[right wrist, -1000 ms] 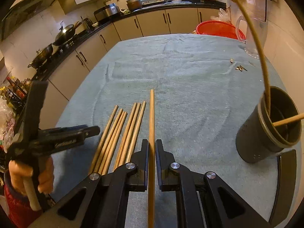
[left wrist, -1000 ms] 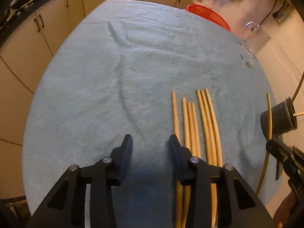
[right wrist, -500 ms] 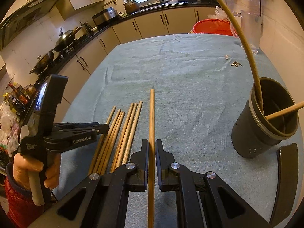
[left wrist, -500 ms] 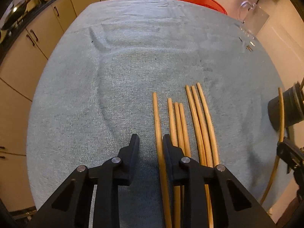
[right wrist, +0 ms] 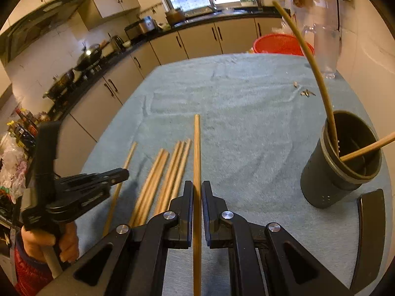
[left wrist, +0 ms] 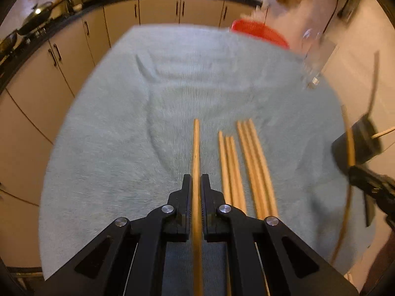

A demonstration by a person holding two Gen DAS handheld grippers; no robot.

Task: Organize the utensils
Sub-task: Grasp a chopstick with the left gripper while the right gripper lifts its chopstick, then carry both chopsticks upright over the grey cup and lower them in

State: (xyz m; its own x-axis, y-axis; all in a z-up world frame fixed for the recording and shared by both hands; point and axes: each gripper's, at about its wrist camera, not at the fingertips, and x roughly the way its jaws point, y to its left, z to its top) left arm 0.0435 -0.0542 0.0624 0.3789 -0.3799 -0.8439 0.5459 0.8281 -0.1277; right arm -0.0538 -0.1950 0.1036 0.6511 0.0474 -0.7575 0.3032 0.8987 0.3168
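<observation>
Left wrist view: the left tool [left wrist: 196,185] is clenched on one wooden chopstick [left wrist: 196,153], which runs forward between its jaws. Just right of that chopstick, six loose chopsticks [left wrist: 244,165] lie in two groups of three on the blue-cloth surface [left wrist: 123,135]. Left of and beyond the held chopstick the cloth is bare up to its rounded far edge. Well right of it, near the cloth's right edge, stands the dark holder cup [left wrist: 355,145], blurred and partly cut off, with the right tool [left wrist: 370,187] only partly in frame.

Right wrist view: the right tool [right wrist: 197,192] is clenched on a second chopstick [right wrist: 196,153]. Right of this chopstick lies open cloth as far as the holder cup [right wrist: 340,162], which contains two sticks. Left of it lie the loose chopsticks [right wrist: 165,175]; beyond them the left tool [right wrist: 121,172] grips its chopstick, whose near end is hidden behind the tool body.
</observation>
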